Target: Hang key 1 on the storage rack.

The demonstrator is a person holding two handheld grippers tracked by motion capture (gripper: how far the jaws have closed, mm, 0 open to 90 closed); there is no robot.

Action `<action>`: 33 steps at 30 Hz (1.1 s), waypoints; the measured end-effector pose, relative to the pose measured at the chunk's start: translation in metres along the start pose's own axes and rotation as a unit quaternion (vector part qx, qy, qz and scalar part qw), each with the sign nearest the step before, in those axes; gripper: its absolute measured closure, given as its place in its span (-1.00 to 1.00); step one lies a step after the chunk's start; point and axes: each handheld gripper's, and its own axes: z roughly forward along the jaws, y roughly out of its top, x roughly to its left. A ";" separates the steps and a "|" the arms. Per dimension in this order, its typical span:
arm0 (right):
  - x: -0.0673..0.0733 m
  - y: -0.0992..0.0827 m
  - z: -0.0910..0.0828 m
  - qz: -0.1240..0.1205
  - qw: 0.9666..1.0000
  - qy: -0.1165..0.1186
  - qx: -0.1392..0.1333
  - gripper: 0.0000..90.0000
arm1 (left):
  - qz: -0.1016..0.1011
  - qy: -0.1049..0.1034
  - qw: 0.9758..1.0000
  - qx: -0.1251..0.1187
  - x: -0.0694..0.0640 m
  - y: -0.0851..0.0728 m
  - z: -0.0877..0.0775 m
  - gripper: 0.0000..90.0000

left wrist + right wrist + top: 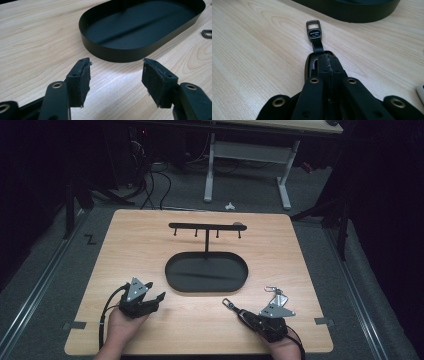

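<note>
The right claw [327,60] is clamped shut on a small key fob [314,35], whose dark strap runs back between the pressed-together jaws while its metal loop end and badge stick out ahead, low over the desk [150,240]. In the high view this key fob [229,303] lies near the front edge, just in front of the right end of the black oval tray [173,282], apart from its wall. The left claw [115,75] stands open with nothing between its pads [85,80], hovering low over bare wood just short of the tray's near wall [112,53]. Behind the tray rises a black stand with a hook bar [206,226]. A bunch of metal keys [274,291] lies beside the right hand [285,347].
</note>
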 end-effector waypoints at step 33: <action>-0.007 0.035 0.013 0.008 0.999 0.009 0.041 0.54 | -0.002 0.009 1.000 0.007 0.004 -0.017 -0.020 -0.12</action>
